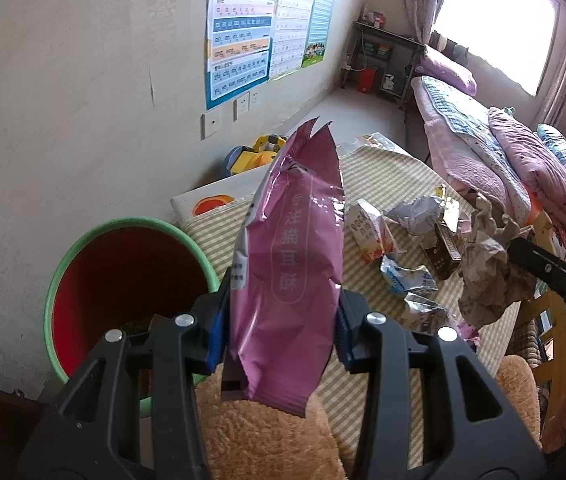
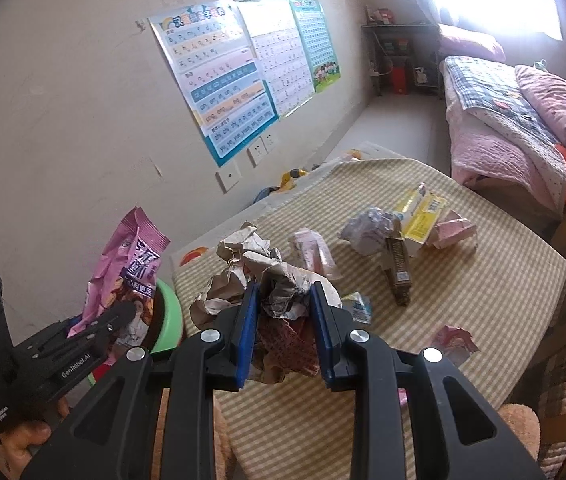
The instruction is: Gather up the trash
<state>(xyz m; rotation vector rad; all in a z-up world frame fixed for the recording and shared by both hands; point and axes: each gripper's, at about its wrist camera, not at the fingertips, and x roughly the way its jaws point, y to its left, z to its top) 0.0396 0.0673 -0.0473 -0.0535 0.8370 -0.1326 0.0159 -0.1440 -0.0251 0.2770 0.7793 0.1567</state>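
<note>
My left gripper (image 1: pixel 279 320) is shut on a pink snack bag (image 1: pixel 295 256) and holds it upright beside the red bin with a green rim (image 1: pixel 83 248). The bag (image 2: pixel 123 280) and the left gripper (image 2: pixel 95 328) also show in the right wrist view, over the bin rim (image 2: pixel 171 320). My right gripper (image 2: pixel 283 328) is shut on a crumpled brown paper wad (image 2: pixel 259 276), lifted above the striped table (image 2: pixel 483 300). The wad also shows in the left wrist view (image 1: pixel 487 272).
Several wrappers lie on the table: a small carton (image 1: pixel 371 232), crumpled white paper (image 2: pixel 367 228), a yellow box (image 2: pixel 423 212), a dark box (image 2: pixel 397 272), a pink wrapper (image 2: pixel 455 340). A bed with pink quilts (image 2: pixel 523 128) stands right. A plush toy (image 1: pixel 267 440) lies below.
</note>
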